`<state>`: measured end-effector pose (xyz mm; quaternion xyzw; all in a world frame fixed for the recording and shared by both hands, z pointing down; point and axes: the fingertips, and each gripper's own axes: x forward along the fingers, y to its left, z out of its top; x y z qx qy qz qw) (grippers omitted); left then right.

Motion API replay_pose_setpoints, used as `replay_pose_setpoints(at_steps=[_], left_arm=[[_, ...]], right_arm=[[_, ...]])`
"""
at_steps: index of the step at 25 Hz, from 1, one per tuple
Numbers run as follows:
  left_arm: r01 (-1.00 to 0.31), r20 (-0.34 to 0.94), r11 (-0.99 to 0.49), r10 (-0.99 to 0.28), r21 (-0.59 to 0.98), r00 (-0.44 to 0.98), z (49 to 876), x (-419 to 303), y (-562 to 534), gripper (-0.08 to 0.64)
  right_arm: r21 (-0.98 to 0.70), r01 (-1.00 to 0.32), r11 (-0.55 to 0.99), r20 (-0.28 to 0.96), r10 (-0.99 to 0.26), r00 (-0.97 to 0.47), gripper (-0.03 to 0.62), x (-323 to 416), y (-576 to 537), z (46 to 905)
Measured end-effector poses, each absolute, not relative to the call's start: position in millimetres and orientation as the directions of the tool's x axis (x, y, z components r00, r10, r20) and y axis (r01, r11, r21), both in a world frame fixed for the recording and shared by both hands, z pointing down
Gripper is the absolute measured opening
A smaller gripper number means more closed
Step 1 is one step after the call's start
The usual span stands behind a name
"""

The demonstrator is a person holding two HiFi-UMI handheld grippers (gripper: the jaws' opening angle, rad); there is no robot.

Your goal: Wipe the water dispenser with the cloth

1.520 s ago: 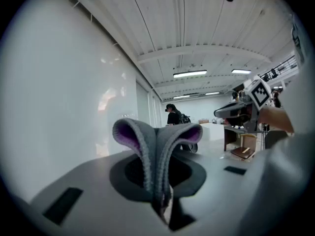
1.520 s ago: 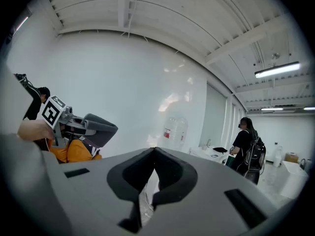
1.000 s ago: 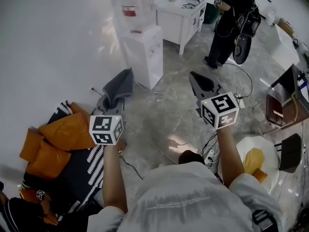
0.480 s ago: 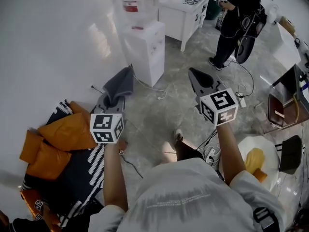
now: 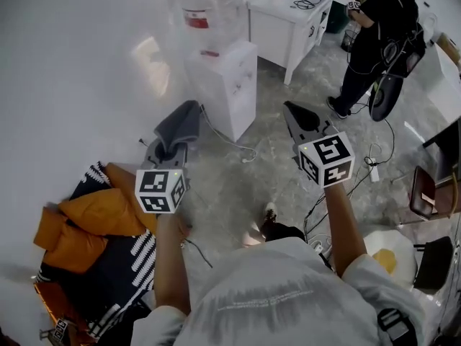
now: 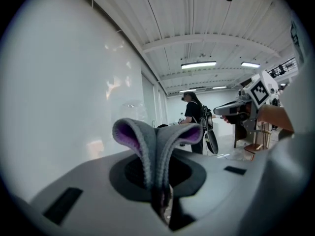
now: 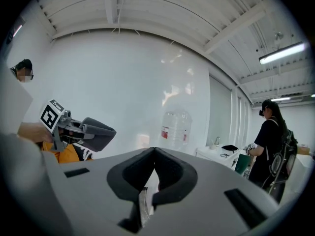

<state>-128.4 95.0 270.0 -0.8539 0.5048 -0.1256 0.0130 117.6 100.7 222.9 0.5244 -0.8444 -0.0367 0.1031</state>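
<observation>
Clamping grey cloth in left gripper fingers | right gripper fingers closed together, nothing between | water dispenser ahead of both, well apart

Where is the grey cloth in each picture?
Head view: the grey cloth sticks up from the left gripper, left of centre, near the white water dispenser.
Left gripper view: the cloth is bottom centre, folded between the jaws.
Right gripper view: the cloth is far left, on the left gripper.
Shared landmark: the person in black, who shows in all three views.
</observation>
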Motion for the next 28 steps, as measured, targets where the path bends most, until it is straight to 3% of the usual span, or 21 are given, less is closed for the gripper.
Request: replay_pose_setpoints(at_steps=[16,28], left_arm=[[-0.918,0.235,-0.386,-0.904,-0.087,0.358,273,-51,-76,0.046],[-0.931,0.269,-0.359,-0.905,-0.062,0.331,293,-56,-135,0.046]], right_arm=[[0.142,-0.801,0.582,0.142,-0.812,-0.566,0.014,197,-89,220],[0.082,-0.761,0.644,0.192,-0.759,-0.622,0.014,182,-151,247]])
